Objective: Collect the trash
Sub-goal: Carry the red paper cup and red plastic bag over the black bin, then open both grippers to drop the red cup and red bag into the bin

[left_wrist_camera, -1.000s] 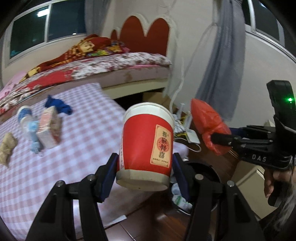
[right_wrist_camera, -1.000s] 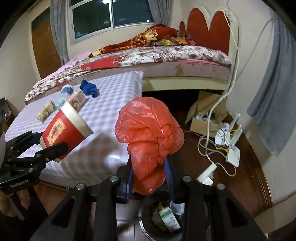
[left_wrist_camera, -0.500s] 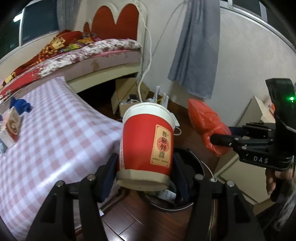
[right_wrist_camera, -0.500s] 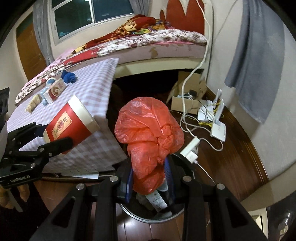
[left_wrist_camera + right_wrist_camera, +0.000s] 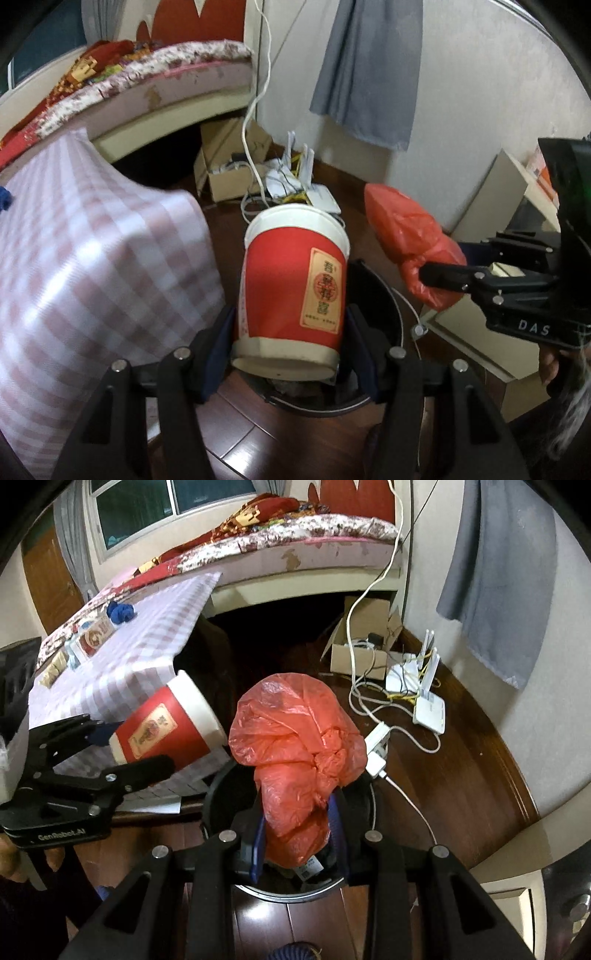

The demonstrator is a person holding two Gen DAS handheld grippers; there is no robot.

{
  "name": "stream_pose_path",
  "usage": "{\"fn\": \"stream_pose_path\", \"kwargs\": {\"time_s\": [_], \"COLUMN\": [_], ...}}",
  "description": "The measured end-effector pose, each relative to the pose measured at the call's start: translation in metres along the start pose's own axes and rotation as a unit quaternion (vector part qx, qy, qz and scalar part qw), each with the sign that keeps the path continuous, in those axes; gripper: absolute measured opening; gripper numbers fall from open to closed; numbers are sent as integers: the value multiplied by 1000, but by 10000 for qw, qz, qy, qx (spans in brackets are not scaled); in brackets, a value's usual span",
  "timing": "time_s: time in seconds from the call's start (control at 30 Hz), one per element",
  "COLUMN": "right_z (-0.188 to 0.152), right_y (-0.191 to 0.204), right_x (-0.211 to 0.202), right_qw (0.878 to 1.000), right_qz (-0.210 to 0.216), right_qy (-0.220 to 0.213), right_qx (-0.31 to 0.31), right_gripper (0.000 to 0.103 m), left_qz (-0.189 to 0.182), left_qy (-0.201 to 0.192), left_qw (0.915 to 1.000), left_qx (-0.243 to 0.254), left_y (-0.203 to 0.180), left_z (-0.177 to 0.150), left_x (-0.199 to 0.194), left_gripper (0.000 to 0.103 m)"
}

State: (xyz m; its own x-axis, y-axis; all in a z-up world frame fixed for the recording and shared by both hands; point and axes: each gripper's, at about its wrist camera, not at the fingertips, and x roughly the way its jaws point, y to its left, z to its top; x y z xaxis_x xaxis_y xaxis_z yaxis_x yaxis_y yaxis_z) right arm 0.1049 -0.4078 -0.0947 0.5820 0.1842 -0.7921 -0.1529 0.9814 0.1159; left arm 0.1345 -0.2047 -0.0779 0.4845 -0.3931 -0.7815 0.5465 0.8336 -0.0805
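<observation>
Left wrist view: the left gripper (image 5: 290, 343) clamps a red paper cup (image 5: 293, 288) by its lower sides, the blue pads pressed against the wall near the base. The cup tilts with its white rim away from the camera and hangs above a dark round bin (image 5: 380, 295) on the wooden floor (image 5: 236, 413). Trash shows inside the bin just under the cup's base. At right, the right gripper (image 5: 439, 275) pinches a crumpled red bag (image 5: 404, 236), held beside the cup and over the bin's right edge. A checked cloth (image 5: 92, 280) drapes at left, just beside the cup. Farther off sit a cardboard box (image 5: 229, 170), white routers (image 5: 317, 192) and a grey curtain (image 5: 369, 66).

Right wrist view: the right gripper (image 5: 297, 834), fingers narrow, squeezes the lower part of the bag (image 5: 295, 746), whose bulk swells above the pads. The bag hangs over the bin (image 5: 221, 794), where a scrap with a barcode lies among the trash. At left, the left gripper (image 5: 133, 749) holds the cup (image 5: 166, 723) tipped on its side, rim pointing toward the bag and almost touching it, in front of the cloth's (image 5: 147, 646) corner. On the far cloth lie a blue rag (image 5: 120, 613) and a small red box (image 5: 94, 638). Routers (image 5: 424, 694) and cables rest on the floor (image 5: 461, 775) at right, near the box (image 5: 365, 646).
</observation>
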Motion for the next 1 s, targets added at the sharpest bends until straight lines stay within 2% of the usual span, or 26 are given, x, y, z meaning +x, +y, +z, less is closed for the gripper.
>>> {"fn": "stream_pose_path", "kwargs": {"time_s": [0.37,0.6,0.67,0.7,0.73,0.77,0.8,0.87,1.0], "right_z": [-14,-12,-12,-13,-14,-15,-16,-18,-15], "right_y": [-5,0,2,2,1,-1,-4,-13,-30], "right_x": [41,60,66,69,75,79,82,85,79], "right_qw": [9987,9974,9970,9965,9951,9937,9918,9881,9876], "right_qz": [-9,49,9,-63,-266,-461,-666,-972,-1152], "right_qy": [487,676,727,778,892,960,1017,1143,1059], "right_qx": [-157,-233,-272,-298,-332,-358,-387,-338,-98], "right_gripper": [32,33,33,37,44,72,96,99,102], "left_qz": [-126,-192,-366,-405,-280,-120,25,180,385], "left_qy": [468,566,597,596,600,608,610,704,682], "left_qw": [9988,9982,9975,9974,9978,9981,9981,9973,9965], "left_qx": [-47,-90,-108,-82,-10,27,16,-125,-281], "left_y": [0,2,4,3,2,2,4,12,23], "left_z": [-14,-15,-16,-16,-17,-18,-20,-23,-29], "left_x": [38,53,56,57,58,59,60,61,61], "left_gripper": [59,60,62,68,76,92,102,102,102]}}
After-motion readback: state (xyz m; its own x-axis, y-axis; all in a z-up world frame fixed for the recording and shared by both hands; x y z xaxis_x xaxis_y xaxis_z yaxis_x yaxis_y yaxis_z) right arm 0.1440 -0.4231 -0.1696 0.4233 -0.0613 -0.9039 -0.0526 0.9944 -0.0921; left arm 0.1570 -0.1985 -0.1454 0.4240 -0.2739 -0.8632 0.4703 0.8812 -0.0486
